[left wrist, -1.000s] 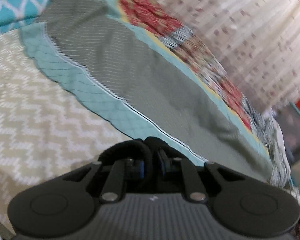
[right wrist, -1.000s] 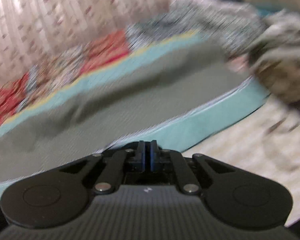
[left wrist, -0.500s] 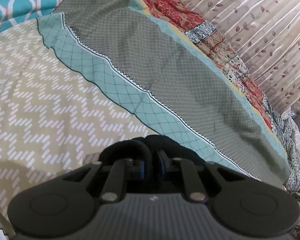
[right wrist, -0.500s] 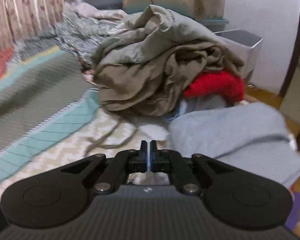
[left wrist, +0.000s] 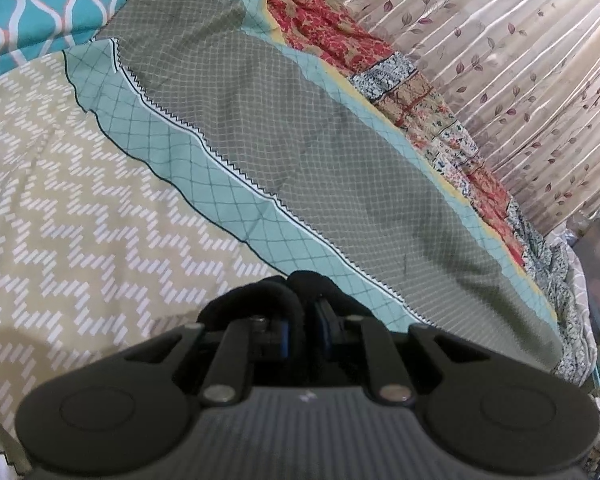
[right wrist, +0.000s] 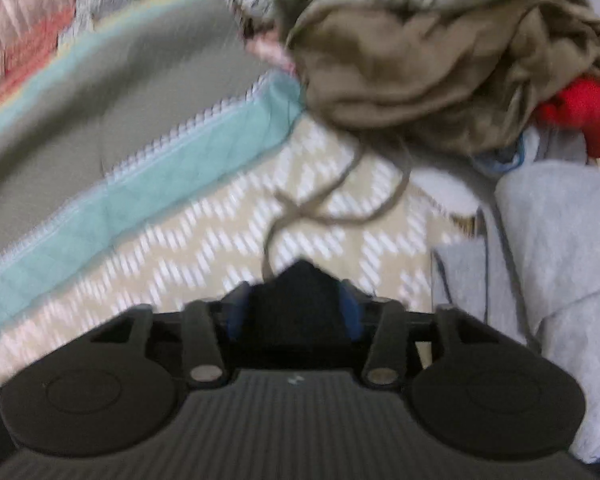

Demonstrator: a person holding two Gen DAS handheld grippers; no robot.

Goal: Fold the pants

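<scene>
The left claw is clamped on a bunch of black pants fabric low over the zigzag bedspread, and the right claw, whose jaws have just been opening, stands part-open with more black cloth between its blue pads, apparently not pressed. Just ahead of the right claw trails a drawstring from the olive garment heap; closing there could snag the cord, or miss the pants edge, leaving a skewed fold
</scene>
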